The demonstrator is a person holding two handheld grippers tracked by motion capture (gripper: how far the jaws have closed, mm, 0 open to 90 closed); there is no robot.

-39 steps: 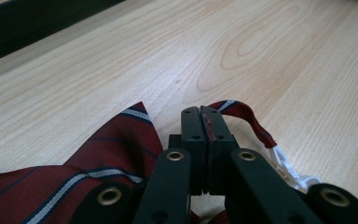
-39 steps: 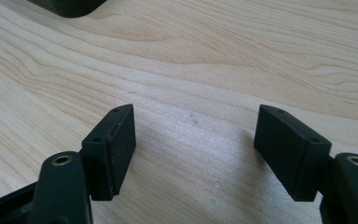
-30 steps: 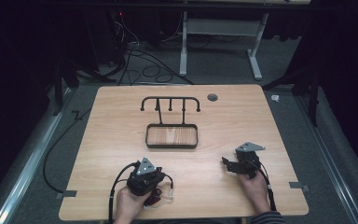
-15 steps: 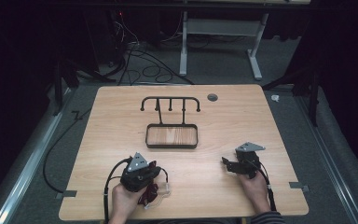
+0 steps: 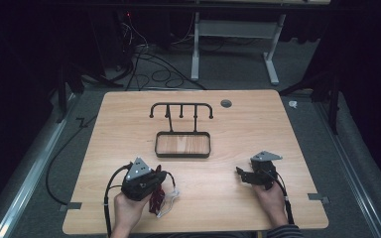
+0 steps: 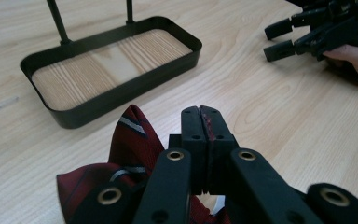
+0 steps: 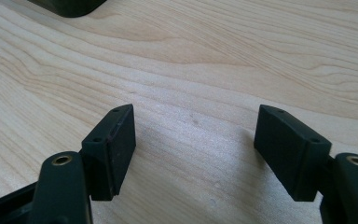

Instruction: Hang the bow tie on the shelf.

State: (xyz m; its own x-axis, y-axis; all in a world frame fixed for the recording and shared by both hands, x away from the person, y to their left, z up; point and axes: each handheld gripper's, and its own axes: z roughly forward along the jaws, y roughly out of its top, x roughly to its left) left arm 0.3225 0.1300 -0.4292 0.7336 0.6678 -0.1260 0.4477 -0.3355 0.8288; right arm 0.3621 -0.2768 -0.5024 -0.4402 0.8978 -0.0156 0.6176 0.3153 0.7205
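Left gripper [image 6: 204,116] clenched on a dark red striped cloth [image 6: 130,140] near the black tray [image 6: 121,91], right gripper [image 7: 193,140] spread wide over bare table [image 7: 214,70]

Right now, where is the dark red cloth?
In the high view, the dark red cloth hangs from the shut left gripper at the table's near-left edge, in front of the black tray.

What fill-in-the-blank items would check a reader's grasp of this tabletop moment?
1. The left gripper has its jaws ____ on the dark red striped cloth.
2. The right gripper has its jaws ____, with nothing between them.
3. The black tray has a floor made of ____.
4. The tray stands on a ____ table.

Missing words: shut; open; wood; wooden
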